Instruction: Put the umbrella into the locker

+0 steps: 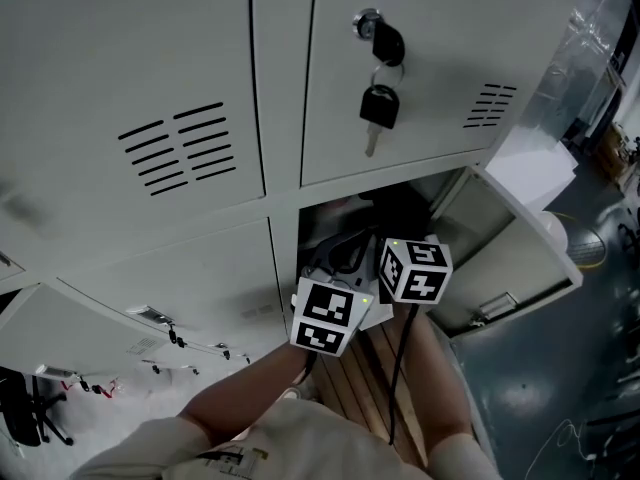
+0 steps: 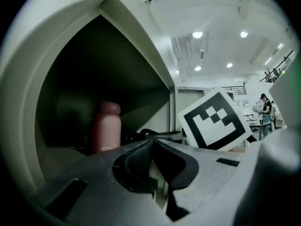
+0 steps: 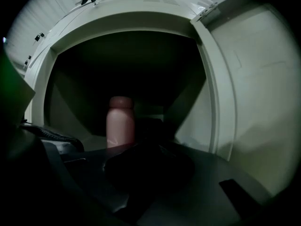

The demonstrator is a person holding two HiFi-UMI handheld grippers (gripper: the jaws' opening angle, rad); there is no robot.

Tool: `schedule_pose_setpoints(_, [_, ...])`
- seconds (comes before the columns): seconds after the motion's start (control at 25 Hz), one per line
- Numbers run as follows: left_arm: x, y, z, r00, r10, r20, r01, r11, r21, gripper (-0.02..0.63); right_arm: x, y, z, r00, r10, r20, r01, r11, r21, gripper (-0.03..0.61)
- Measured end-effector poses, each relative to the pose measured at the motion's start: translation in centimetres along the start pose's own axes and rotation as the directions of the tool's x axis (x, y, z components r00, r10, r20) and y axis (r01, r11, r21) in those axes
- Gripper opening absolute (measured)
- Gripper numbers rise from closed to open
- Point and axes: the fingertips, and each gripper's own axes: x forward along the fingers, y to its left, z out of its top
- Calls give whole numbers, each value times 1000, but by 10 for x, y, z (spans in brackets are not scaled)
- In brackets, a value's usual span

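Grey steel locker (image 3: 141, 20) gaping wide, door (image 1: 505, 253) swung clear to the right; umbrella (image 3: 150, 126) a dark bundle already past the threshold, low in the compartment, just beside a pink bottle (image 3: 120, 121) upright at the back; right gripper (image 3: 148, 150) pressed together in the gloom, seemingly on the near end of that bundle, though too dim to swear to; left gripper (image 2: 151, 145) pinched flat, pad against pad, nothing thick between, only a thin dark strap (image 2: 143, 134) right at the tips, caught or merely touching impossible to say; both tools at the mouth of the compartment, close side by side.

Probably the last of the placing; so: ease the bundle deeper, low and level; steer to the right of the bottle rather than into it, a tall narrow thing likely to topple at a nudge; keep the left tool from crowding the right; settle the whole length inside the sill before letting go; spread the tongs only with the weight fully down; draw straight back, clear of the strap and of the door's swing.
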Motion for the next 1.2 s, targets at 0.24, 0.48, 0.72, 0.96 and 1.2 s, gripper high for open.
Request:
schedule_pose_setpoints(0.24, [5, 12, -2, 1000, 21, -3, -21, 999, -25, 9, 12, 0, 2, 1000, 23, 15, -23, 1000, 15, 14])
schedule_pose_setpoints(0.48, [7, 18, -2, 999, 32, 0, -32, 999, -30, 9, 11, 4, 4, 997, 48, 59, -46, 999, -25, 14])
schedule_pose_setpoints(0.72, [2, 16, 2, 999, 33, 9, -33, 999, -9, 9, -4, 8, 2, 994, 55, 98, -55, 998, -7, 26])
schedule_pose_setpoints(0.96, [-9, 11, 9, 999, 26, 27, -26, 1000, 2, 9, -33, 3, 17, 987, 29, 159, -28, 1000, -11, 89])
schedule_pose_setpoints(1.2, [-27, 0, 30, 997, 8, 72, -9, 1000, 22, 9, -78, 6, 54, 970, 36, 240, -30, 999, -30, 88])
